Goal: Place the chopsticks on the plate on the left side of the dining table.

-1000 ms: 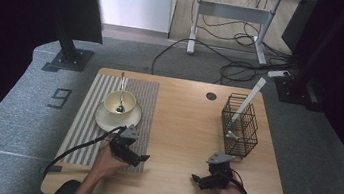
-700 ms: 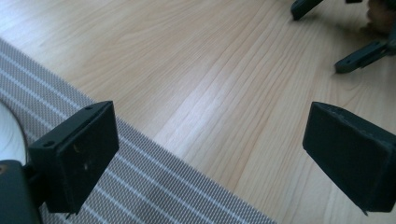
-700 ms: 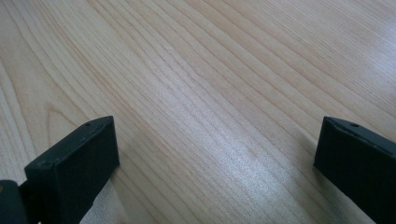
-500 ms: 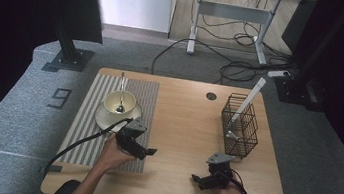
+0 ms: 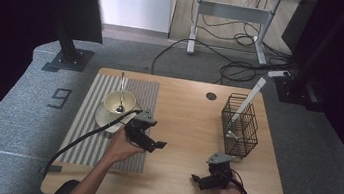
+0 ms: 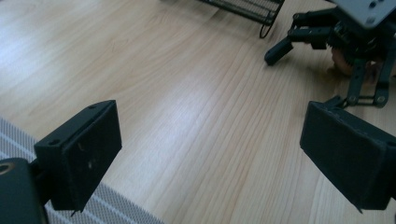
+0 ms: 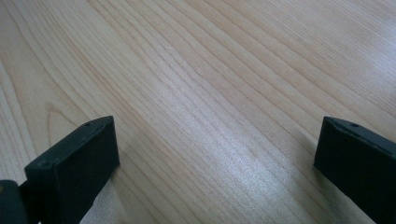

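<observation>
Since the earlier frames, the left gripper [image 5: 152, 143] is lifting off the striped placemat [image 5: 86, 131] and swinging its jaws rightward over the bare table [image 5: 182, 118], away from the cup; the right gripper [image 5: 201, 180] is resting at the near right as before. Both grippers are empty, with jaws spread wide: the left gripper view is showing its two pads well apart over plain wood, with the right gripper [image 6: 343, 42] farther off, and the right gripper view is showing the same gap above the tabletop.

Nearest the left gripper is the cream cup [image 5: 120, 102], sitting on its saucer [image 5: 104, 117] at the far part of the placemat, with a metal spoon [image 5: 121, 90] standing in it and its handle leaning away toward the far edge. Across the table, a black wire basket [image 5: 239, 126] is standing at the far right, holding a white utensil [image 5: 246, 100] that leans out over its rim.

If the work in hand concerns the spoon, the left gripper is likely needing to turn back toward the cup, approach from above, and close on the handle's upper part, well clear of the cup rim. A slow, straight lift would probably keep the cup from tipping or sliding on its saucer. The right gripper seems best kept low and apart.
</observation>
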`<state>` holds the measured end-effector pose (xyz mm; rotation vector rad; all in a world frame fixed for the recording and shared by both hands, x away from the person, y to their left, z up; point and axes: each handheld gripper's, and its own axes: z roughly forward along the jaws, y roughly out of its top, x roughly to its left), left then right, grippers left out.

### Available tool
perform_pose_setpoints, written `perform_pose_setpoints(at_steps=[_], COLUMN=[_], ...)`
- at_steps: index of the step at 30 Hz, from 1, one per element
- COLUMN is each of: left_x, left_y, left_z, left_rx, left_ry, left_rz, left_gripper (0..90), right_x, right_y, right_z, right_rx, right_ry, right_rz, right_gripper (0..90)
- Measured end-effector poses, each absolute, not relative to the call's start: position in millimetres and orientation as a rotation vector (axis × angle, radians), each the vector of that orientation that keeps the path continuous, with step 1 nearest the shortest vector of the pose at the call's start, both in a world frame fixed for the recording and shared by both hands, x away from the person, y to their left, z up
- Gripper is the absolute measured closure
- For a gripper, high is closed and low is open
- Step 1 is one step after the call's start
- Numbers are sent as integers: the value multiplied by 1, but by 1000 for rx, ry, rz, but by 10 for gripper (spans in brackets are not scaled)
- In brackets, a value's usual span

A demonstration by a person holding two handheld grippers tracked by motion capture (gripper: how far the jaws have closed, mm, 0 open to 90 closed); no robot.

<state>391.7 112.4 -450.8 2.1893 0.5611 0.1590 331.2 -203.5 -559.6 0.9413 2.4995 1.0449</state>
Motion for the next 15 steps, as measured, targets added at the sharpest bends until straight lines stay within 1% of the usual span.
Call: perform_pose_setpoints(at_steps=[15], left_x=[406], left_y=[86], left_z=[-425], left_rx=[2117], left_ry=[518], left_rz=[72], left_gripper=[69], right_x=[331], right_y=[-203], right_z=[-559], right_rx=[945], right_ry=[2499], right_rz=[1045], right_gripper=[0])
